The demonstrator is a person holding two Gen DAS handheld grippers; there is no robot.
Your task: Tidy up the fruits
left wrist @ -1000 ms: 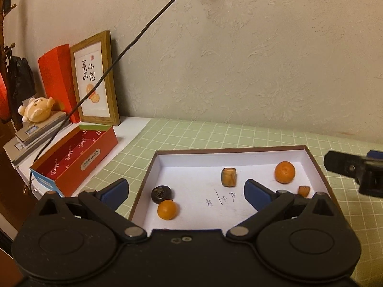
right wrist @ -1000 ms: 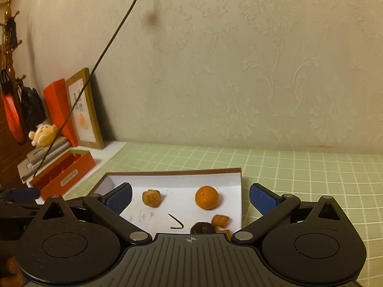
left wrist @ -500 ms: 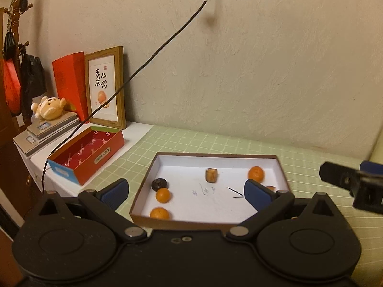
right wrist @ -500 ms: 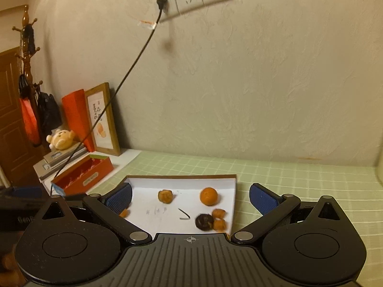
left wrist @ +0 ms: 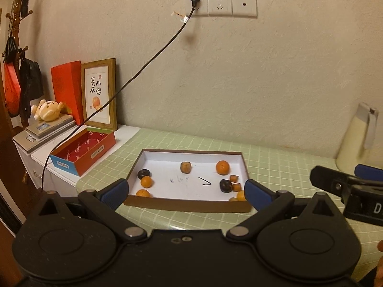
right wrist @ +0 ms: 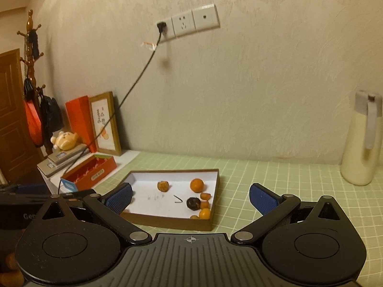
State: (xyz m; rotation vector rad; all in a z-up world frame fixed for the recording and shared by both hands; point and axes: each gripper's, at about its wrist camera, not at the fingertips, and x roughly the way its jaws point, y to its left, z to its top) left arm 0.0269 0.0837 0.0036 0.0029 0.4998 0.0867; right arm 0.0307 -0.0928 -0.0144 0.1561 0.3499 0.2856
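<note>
Both tools, left tool point(left wrist: 185, 190) and right tool point(right wrist: 190, 196), gape empty; small round orange fruits point(left wrist: 222, 167) could roll inside the shallow white cardboard tray point(left wrist: 191, 153) if nudged.

A green checked bench point(left wrist: 275, 157) carried a shallow tray point(left wrist: 186, 204) directly ahead of the left claw point(left wrist: 185, 190). A cream flask point(right wrist: 361, 148) stood far to its right.

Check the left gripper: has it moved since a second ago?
Yes. The left gripper has pulled back and up from the tray; the tray looks smaller and the wall socket now shows.
</note>
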